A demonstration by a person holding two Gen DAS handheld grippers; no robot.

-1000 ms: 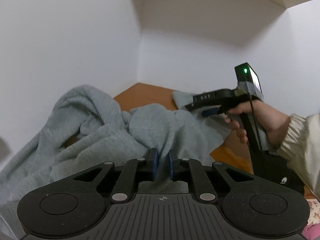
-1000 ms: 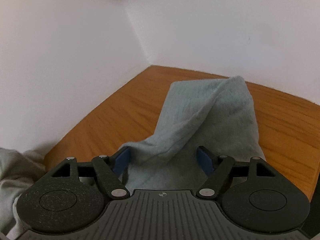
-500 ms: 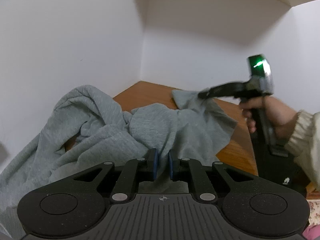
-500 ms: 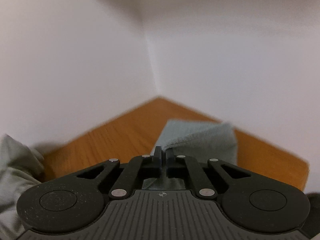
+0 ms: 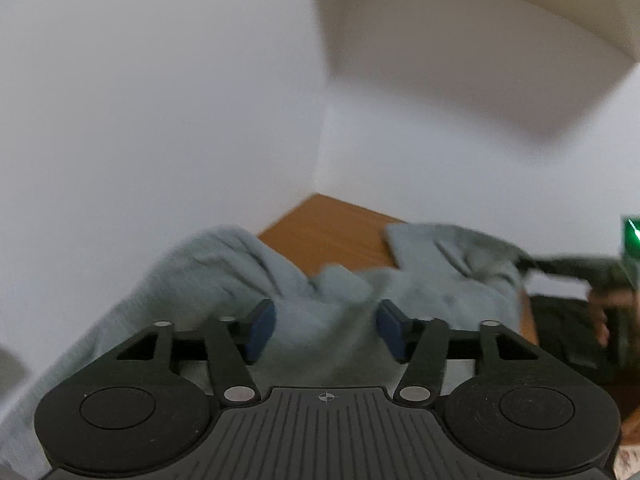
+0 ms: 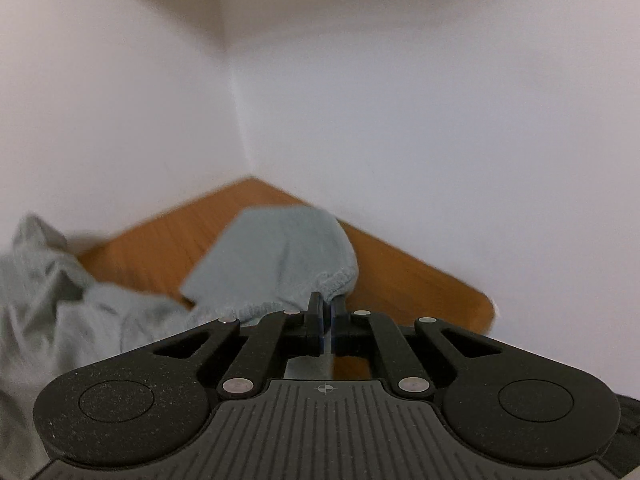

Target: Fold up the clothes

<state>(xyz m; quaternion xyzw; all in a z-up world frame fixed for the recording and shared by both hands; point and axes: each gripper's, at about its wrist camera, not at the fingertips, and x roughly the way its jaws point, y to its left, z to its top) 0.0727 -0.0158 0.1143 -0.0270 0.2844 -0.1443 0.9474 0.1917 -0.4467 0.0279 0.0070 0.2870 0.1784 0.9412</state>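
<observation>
Left gripper jaws opening, off the bunched middle of the grey garment; cloth lies between the pads, unpinched. Right gripper has clamped the ribbed hem, lifting it near the tabletop's back corner. Looks like spreading before folding

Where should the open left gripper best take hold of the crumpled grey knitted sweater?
Probably the raised fold of the grey knitted sweater, straight ahead between the opening left gripper pads. It stands up as a ridge, so come from the near side.
</observation>
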